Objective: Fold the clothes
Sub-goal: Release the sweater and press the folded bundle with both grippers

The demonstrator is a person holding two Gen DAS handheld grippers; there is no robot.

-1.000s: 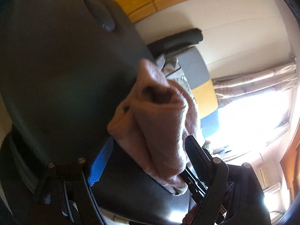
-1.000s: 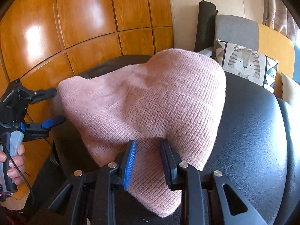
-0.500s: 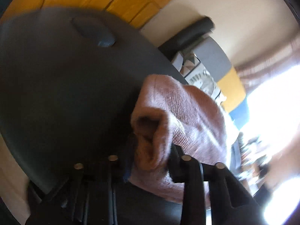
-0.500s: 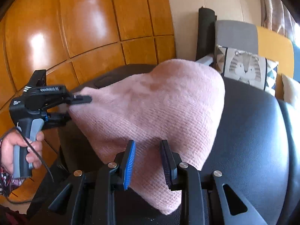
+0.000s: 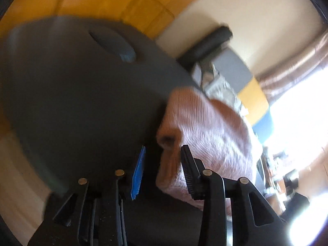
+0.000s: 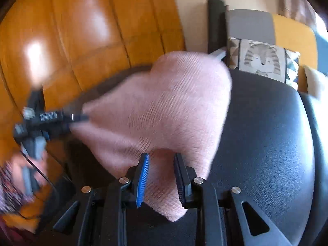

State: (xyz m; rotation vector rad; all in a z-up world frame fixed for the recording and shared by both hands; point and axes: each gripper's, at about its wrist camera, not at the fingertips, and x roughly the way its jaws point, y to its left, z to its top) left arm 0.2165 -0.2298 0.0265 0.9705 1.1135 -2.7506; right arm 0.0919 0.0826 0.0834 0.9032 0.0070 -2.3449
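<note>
two grippers are sharing one pink knit garment (image 6: 164, 106), lying mid-frame over a black cushion (image 6: 266, 143). right gripper (image 6: 161, 176) is clamping its lower fold as an anchor. left gripper (image 5: 162, 168) is opening, cloth sitting loose between its jaws, presumably regripping. a barcode sticker (image 6: 48, 115) is too blurred to read.

blowing out to pure white at the window (image 5: 297, 127) in the left wrist view, leaving the dark chair seat (image 5: 78, 102) dim and underexposed. smearing with motion blur across both views, worst at the left gripper (image 6: 80, 119). glaring in soft patches on the glossy wood panels (image 6: 92, 18). bending and vignetting black at the fisheye edges.
</note>
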